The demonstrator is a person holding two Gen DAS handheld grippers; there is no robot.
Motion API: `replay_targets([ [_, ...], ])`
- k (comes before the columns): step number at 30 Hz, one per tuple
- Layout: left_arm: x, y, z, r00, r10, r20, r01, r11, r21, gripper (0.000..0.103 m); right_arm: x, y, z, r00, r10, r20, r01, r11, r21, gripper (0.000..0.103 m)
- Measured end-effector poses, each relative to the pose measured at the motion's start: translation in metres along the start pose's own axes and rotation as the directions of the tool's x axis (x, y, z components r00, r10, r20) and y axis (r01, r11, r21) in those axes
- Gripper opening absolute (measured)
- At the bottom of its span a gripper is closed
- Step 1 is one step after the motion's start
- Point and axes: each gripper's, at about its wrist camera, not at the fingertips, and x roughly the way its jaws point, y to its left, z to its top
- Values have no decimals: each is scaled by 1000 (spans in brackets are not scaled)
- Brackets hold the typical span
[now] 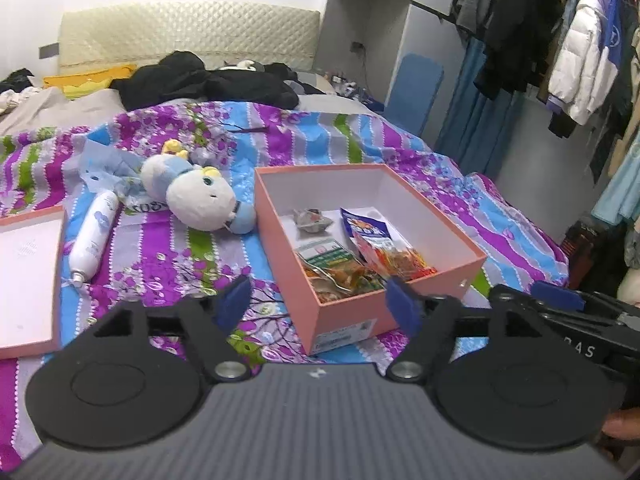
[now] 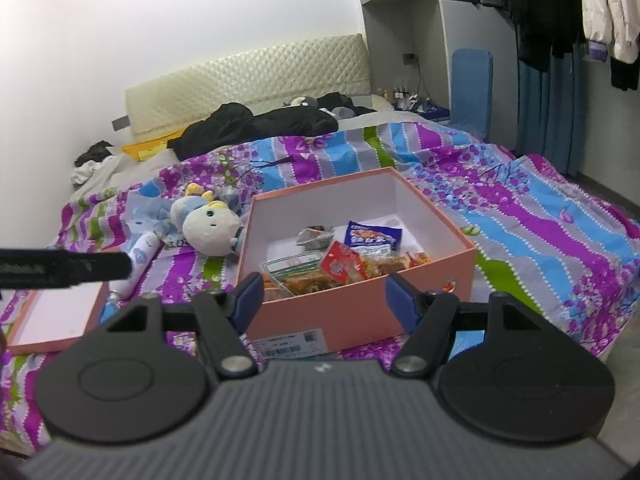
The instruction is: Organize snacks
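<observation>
An open pink box sits on the striped bedspread. Inside lie several snack packets: a blue one, a red one, a green-and-white one and a crumpled grey one. The box and its snacks also show in the right wrist view. My left gripper is open and empty, just in front of the box's near corner. My right gripper is open and empty at the box's near wall. The right gripper's body shows at the right of the left wrist view.
The pink box lid lies at the left, inside up. A white plush toy and a white bottle lie left of the box. Dark clothes are piled near the headboard. A clothes rack stands at the right.
</observation>
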Motion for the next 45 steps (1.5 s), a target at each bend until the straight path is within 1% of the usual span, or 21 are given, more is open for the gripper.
replay_targets([
  [3,-3,3,1,999,28,15,-28,1000,-2,94,1,0,1,1000,2,-2,-2,1000,-3,69],
  [5,-4,6,3,999,39,14,-39,999,-2,95,0,1,2,1000,-1,5,1,1000,-4,69],
  [7,-6,6,3,999,50,16,-51,999,9,97,-1,2,2,1000,-4,16,4,1000,-1,87],
  [8,-6,6,3,998,54,17,-54,998,15,97,-2,2,2,1000,-6,24,6,1000,1,99],
  [9,-7,6,4,998,52,17,-53,998,16,97,-2,2,3,1000,-5,28,5,1000,2,103],
  [13,-7,4,4,998,55,14,-55,998,23,98,-1,2,4,1000,5,18,-5,1000,4,103],
  [21,-8,-2,8,997,73,12,-74,997,23,98,-5,4,7,999,7,31,-7,1000,0,103],
  [24,-8,-2,9,998,68,4,-68,997,25,98,-6,3,8,999,-3,42,3,1000,6,103],
  [27,-8,-2,11,997,77,5,-77,997,23,98,-6,3,8,999,-3,37,3,1000,3,103],
  [30,-9,0,10,998,70,6,-70,997,12,98,-5,5,7,1000,-11,29,11,1000,-8,103],
  [38,-10,1,9,997,81,9,-81,997,11,98,-3,8,8,1000,6,23,-6,1000,-4,103],
  [45,-11,1,9,997,78,9,-78,997,11,98,-4,10,9,1000,5,30,-5,1000,-6,103],
])
